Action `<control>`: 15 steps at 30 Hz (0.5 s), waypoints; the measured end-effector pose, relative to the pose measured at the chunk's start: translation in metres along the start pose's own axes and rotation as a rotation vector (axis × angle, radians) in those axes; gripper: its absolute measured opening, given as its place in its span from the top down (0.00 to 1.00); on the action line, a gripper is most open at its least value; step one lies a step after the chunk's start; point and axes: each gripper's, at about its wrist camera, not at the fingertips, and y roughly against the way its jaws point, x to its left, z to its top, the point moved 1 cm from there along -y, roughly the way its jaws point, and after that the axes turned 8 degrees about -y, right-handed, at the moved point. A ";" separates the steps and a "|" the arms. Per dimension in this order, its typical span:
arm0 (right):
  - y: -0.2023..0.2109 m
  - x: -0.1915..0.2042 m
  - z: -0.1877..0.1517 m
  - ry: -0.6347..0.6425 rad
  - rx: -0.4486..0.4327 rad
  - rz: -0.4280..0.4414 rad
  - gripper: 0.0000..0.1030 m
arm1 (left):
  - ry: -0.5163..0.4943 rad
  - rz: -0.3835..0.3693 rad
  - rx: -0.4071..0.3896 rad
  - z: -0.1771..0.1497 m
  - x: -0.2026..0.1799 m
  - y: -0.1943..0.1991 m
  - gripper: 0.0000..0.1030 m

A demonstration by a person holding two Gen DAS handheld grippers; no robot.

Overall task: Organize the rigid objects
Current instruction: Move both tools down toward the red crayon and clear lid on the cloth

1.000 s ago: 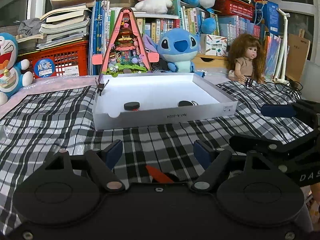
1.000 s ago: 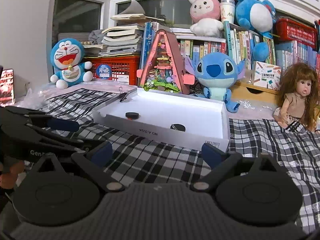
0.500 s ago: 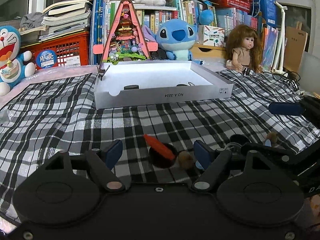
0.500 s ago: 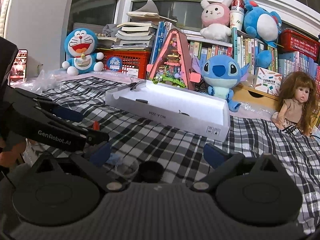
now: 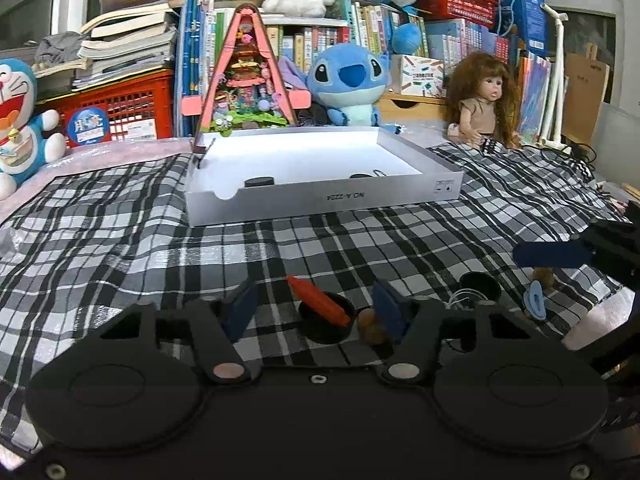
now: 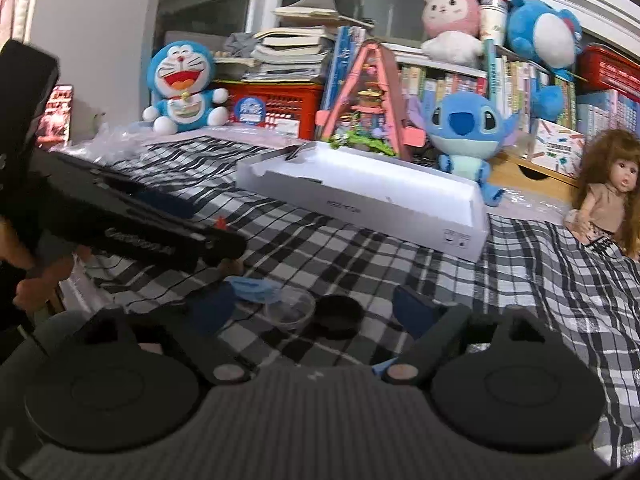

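Observation:
My left gripper (image 5: 316, 312) is open, low over the checked cloth. Between its fingers lie a black round lid (image 5: 326, 322) with a red-orange stick (image 5: 318, 300) across it and a small brown nut-like piece (image 5: 372, 328). My right gripper (image 6: 310, 312) is open around a black lid (image 6: 339, 315) and a clear round lid (image 6: 289, 309); a light blue piece (image 6: 252, 288) lies beside them. The white shallow box (image 5: 320, 200) holds two black lids (image 5: 259, 181). The box also shows in the right wrist view (image 6: 360, 204).
Plush toys, a doll (image 5: 482, 104), a pink triangular toy house (image 5: 246, 80), a red crate (image 5: 116, 108) and books line the back. The other gripper crosses the left of the right wrist view (image 6: 132, 224). A black lid (image 5: 479, 285) and blue piece (image 5: 536, 306) lie at right.
Both grippers have pulled back from the white box and dropped low to the near cloth, where the loose lids and small pieces now lie between their open fingers.

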 end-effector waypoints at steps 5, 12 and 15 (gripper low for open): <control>-0.002 0.012 -0.004 0.058 0.014 -0.003 0.32 | -0.007 -0.014 0.004 0.002 -0.002 -0.007 0.60; -0.010 0.015 -0.006 0.070 0.046 -0.020 0.68 | 0.001 -0.013 -0.002 0.003 -0.004 -0.008 0.89; -0.008 0.015 -0.005 0.068 0.036 -0.018 0.68 | 0.007 -0.019 -0.008 0.005 -0.003 -0.005 0.90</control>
